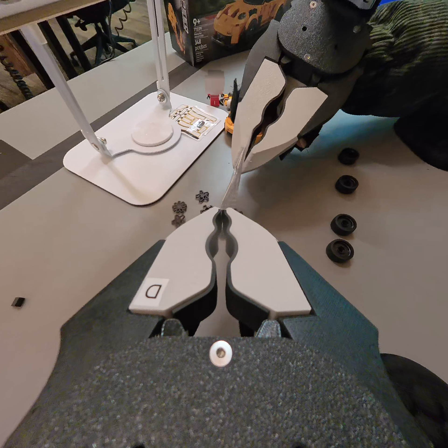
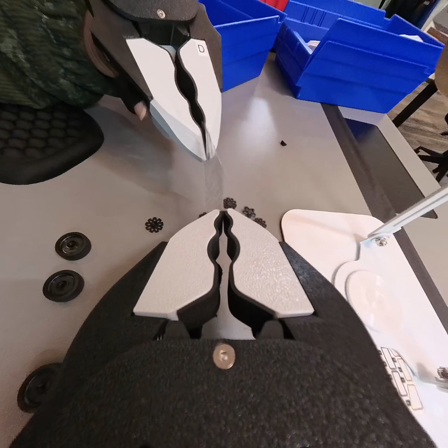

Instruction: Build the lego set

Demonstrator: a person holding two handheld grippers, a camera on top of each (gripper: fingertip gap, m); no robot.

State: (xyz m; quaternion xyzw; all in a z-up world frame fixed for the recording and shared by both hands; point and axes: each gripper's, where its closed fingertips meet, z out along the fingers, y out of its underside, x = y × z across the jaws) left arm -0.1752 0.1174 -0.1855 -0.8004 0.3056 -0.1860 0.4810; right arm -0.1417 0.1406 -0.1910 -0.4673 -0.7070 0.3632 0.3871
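A thin clear plastic bag (image 1: 231, 188) is stretched taut above the grey table between my two grippers. My left gripper (image 1: 221, 211) is shut on its near end. My right gripper (image 1: 242, 158) comes in from the upper right and is shut on the other end. In the right wrist view the same bag (image 2: 213, 184) runs from my right gripper (image 2: 222, 212) up to my left gripper (image 2: 206, 155). Several black spoked wheel inserts (image 1: 202, 196) lie on the table under the bag. Several black tyres (image 1: 346, 184) stand in a row at the right.
A white lamp base (image 1: 135, 155) with a sticker sheet (image 1: 194, 118) stands to the left. Behind the right gripper are a partly built yellow car (image 1: 229, 123), a small figure (image 1: 214, 99) and the set's box (image 1: 218, 29). Blue bins (image 2: 351, 60) stand at the table's far end. There is about 5 cm between the tips of the two grippers.
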